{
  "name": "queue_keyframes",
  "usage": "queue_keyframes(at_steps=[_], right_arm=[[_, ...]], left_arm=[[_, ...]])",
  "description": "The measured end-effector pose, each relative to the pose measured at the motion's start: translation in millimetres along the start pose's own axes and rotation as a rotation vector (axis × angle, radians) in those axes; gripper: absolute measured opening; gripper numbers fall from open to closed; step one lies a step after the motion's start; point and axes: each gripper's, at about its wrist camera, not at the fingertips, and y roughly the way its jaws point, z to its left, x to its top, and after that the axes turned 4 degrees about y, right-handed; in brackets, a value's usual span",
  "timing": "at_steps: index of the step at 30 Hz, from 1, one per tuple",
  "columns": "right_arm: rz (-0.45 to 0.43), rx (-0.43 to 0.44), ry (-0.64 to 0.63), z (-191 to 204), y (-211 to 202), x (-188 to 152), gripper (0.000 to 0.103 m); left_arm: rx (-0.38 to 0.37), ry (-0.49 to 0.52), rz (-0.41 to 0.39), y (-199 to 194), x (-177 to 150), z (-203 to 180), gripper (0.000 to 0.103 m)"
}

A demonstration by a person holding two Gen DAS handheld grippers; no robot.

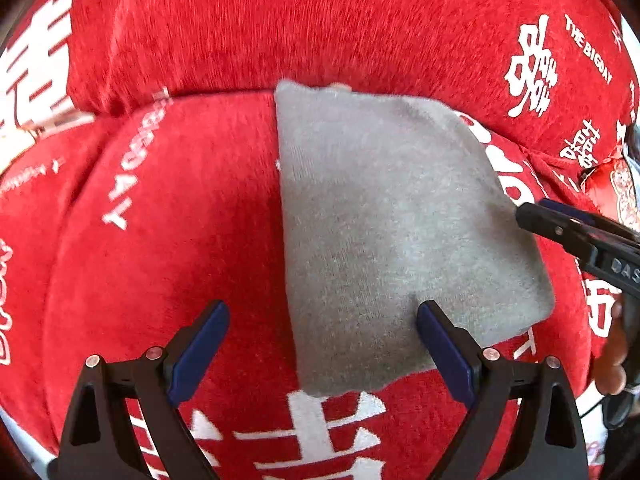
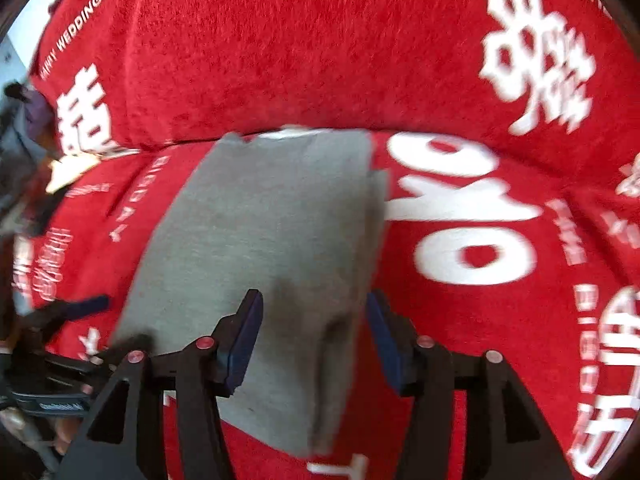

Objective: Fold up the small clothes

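Note:
A small grey knitted garment (image 1: 392,220) lies folded into a flat oblong on a red seat cushion (image 1: 180,220). My left gripper (image 1: 326,344) hovers open over its near left corner, one blue pad over the cloth and the other over bare red fabric. One finger (image 1: 560,232) of the right gripper reaches in at the garment's right edge. In the right wrist view the garment (image 2: 260,232) runs away from me, a folded layer showing along its right side. My right gripper (image 2: 314,340) stands open above its near end, pads clear of the cloth.
The seat and backrest (image 1: 320,20) wear a red plush cover with large white characters and lettering (image 2: 460,216). A hand (image 1: 612,352) holds the right tool at the far right. One finger (image 2: 76,306) of the left gripper shows at the left edge.

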Motion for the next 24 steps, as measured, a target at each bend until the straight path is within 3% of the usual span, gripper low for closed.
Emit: queue_keyframes(at_steps=[3, 7, 10, 13, 16, 19, 22, 24], right_arm=[[-0.018, -0.012, -0.03, 9.4, -10.7, -1.9, 0.077], [0.006, -0.001, -0.037, 16.9, 3.2, -9.9, 0.078], [0.118, -0.039, -0.031, 16.6, 37.6, -16.6, 0.078], [0.122, 0.031, 0.084, -10.1, 33.1, -17.1, 0.078], [0.023, -0.031, 0.152, -45.2, 6.1, -9.2, 0.08], [0.02, -0.019, 0.219, -81.0, -2.8, 2.1, 0.08], [0.017, -0.047, 0.268, -111.7, -5.3, 12.8, 0.08], [0.02, -0.021, 0.309, -123.6, -4.0, 18.5, 0.08]], left_arm=[[0.029, 0.005, -0.01, -2.7, 1.7, 2.3, 0.095], [0.026, -0.02, 0.014, 7.6, 2.9, 9.6, 0.095], [0.013, -0.009, 0.041, 14.3, 5.4, 11.3, 0.095], [-0.016, -0.01, 0.017, 7.4, 14.0, 19.1, 0.095], [-0.04, -0.095, 0.028, 12.8, 32.9, 46.4, 0.095], [-0.086, -0.17, 0.076, 28.9, 54.8, 71.3, 0.095], [-0.102, -0.195, 0.097, 39.5, 71.3, 84.3, 0.095], [-0.141, -0.203, 0.114, 46.9, 78.5, 84.4, 0.095]])
